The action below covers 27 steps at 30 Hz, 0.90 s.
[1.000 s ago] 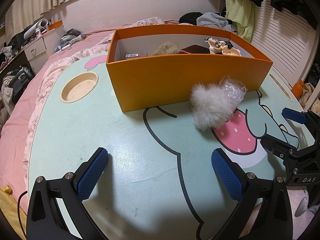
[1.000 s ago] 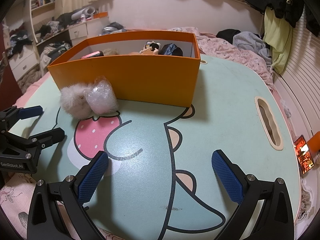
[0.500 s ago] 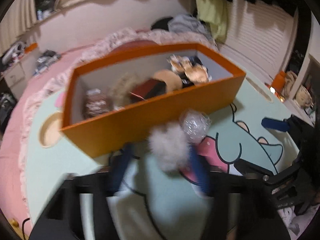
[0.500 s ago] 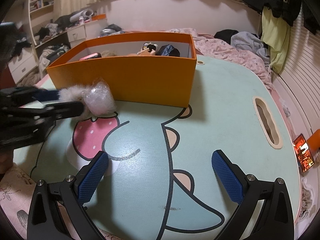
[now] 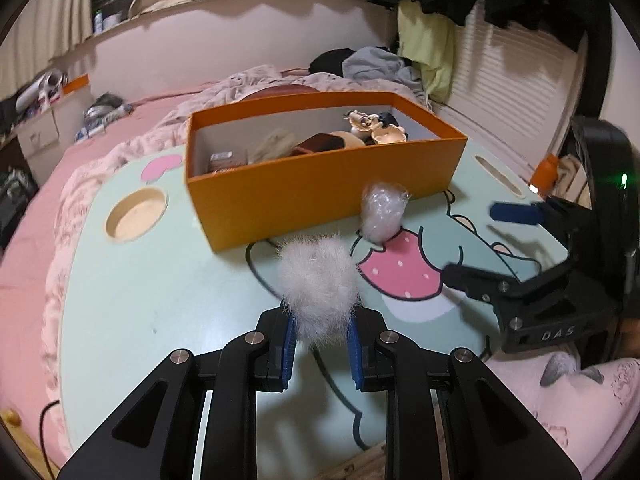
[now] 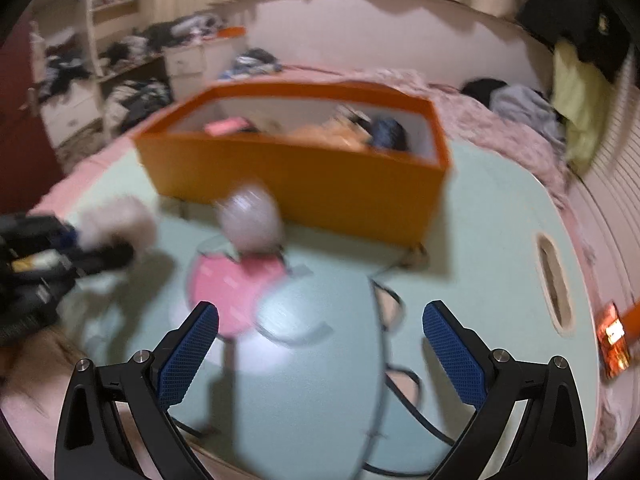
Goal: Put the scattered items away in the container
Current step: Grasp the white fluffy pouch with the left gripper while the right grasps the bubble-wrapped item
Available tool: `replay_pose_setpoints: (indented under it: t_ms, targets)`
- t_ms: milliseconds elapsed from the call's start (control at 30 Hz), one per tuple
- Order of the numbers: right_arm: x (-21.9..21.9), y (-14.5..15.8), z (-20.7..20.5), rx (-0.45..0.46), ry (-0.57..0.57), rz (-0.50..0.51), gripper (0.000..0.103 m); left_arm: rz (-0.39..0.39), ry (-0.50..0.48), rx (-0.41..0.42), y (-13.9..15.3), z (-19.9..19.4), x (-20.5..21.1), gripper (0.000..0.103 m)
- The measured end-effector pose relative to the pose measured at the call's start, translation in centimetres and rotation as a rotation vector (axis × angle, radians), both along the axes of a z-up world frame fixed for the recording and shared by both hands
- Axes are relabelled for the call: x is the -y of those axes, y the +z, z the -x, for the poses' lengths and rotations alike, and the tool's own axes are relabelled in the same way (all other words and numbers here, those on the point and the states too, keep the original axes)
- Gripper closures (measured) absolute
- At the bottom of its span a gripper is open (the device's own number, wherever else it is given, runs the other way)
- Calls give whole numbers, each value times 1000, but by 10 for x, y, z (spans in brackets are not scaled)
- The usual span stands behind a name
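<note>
Orange box on the mint cartoon table, pompom gripped, bubble-wrap bundle left in front.

Mint table [image 5: 168, 312] spread wide under everything. Orange box [image 5: 320, 196] open-topped, long axis running left to right across the left wrist view, far-right end angled away; already stocked with small items. Right gripper [image 6: 320, 344] held in front of the box, jaws spread wide, nothing between them. Left gripper [image 5: 320, 344] nearer than the box, jaws closing with blue pads pressed into the sides of the white fluffy pompom [image 5: 318, 284], lifted clear of the table. Bubble-wrap bundle [image 5: 382, 210] standing upright just against the box's front wall, long axis vertical, crinkled top uppermost.
</note>
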State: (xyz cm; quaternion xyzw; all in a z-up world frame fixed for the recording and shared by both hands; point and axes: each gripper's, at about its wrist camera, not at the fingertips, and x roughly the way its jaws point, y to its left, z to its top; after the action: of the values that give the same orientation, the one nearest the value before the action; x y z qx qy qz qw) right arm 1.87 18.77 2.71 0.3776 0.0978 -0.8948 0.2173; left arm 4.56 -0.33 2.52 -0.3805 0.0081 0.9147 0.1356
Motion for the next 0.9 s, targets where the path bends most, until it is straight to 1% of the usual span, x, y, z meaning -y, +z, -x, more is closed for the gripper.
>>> replay_pose_setpoints:
  t_ms: [67,100,167,233,333,367,400,433,500,600,667,800,867,900]
  targets:
    - [10,6,7,24,24,40,7,-9,9,-3,-1,-5,5,80]
    - [16,9,12,35,32,46,9,-9,15,-4,0,-5,7,80]
    - [31,12,22,43,39,28,10,-13,21,-10,0,-6,9,80]
    - [43,9,33,71,38,8,11,-18,22,-15,1,-7,8,80]
    - [57,4,44,103,58,7,17,-15,22,-19,0,-7,6,80]
    - [60,2,48,104,60,-3,23,-14,23,-19,0,-8,6,80]
    - [63,0,51,109,59,-9,32,-13,25,-17,-1,-8,6,80]
    - [64,-1,53,120,62,0,74,-12,24,-14,-1,-7,5,80]
    - [58,-4,55,144,55,18,72,-8,26,-11,-1,-6,4,80]
    - [44,3,43,130,51,76,73,-8,24,-11,2,-7,3,80]
    - [35,8,29,107,46,83,73,-6,23,-5,4,-6,1,80]
    - [19,6,3,51,-10,7,73,-14,0,2,3,-3,-7,80]
    - [7,-2,-3,33,-53,-21,73,3,-7,7,-1,-1,-14,80]
    - [2,-8,-5,34,-79,-19,73,18,-8,11,-4,0,-17,80]
